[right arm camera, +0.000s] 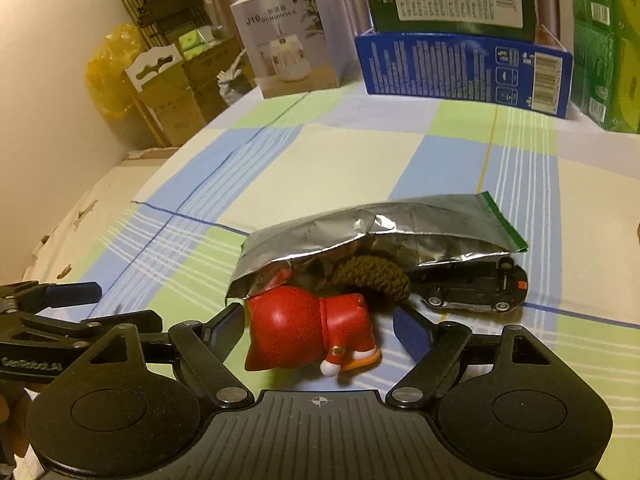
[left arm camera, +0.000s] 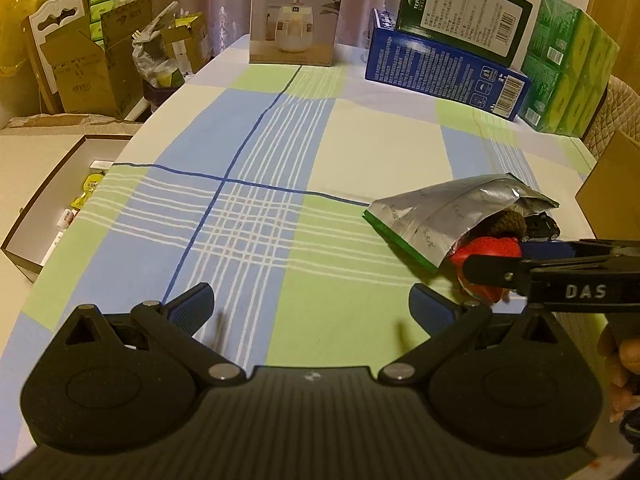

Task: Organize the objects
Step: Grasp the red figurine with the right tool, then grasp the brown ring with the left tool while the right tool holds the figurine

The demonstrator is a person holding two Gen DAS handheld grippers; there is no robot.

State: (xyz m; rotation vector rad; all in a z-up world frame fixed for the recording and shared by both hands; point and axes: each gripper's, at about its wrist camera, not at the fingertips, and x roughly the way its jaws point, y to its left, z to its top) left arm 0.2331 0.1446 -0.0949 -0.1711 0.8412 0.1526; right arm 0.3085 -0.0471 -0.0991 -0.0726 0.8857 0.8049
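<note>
A red toy figurine (right arm camera: 304,328) lies on its side on the checked tablecloth, its head at the mouth of a crumpled silver foil bag (right arm camera: 360,228). A brown knitted item (right arm camera: 372,276) sits half inside the bag, and a black toy car (right arm camera: 476,292) lies on its side to the right of it. My right gripper (right arm camera: 320,322) is open, with a finger on each side of the figurine. My left gripper (left arm camera: 312,304) is open over bare cloth, left of the bag (left arm camera: 452,212) and the figurine (left arm camera: 488,252). The right gripper (left arm camera: 500,260) reaches in from the right edge.
At the table's far edge stand a humidifier box (left arm camera: 296,12), a blue box (left arm camera: 444,72) with a dark green box (left arm camera: 464,8) on it, and green tissue packs (left arm camera: 572,68). An open brown tray (left arm camera: 52,184) sits low past the left table edge. Cardboard boxes (left arm camera: 92,72) stand behind.
</note>
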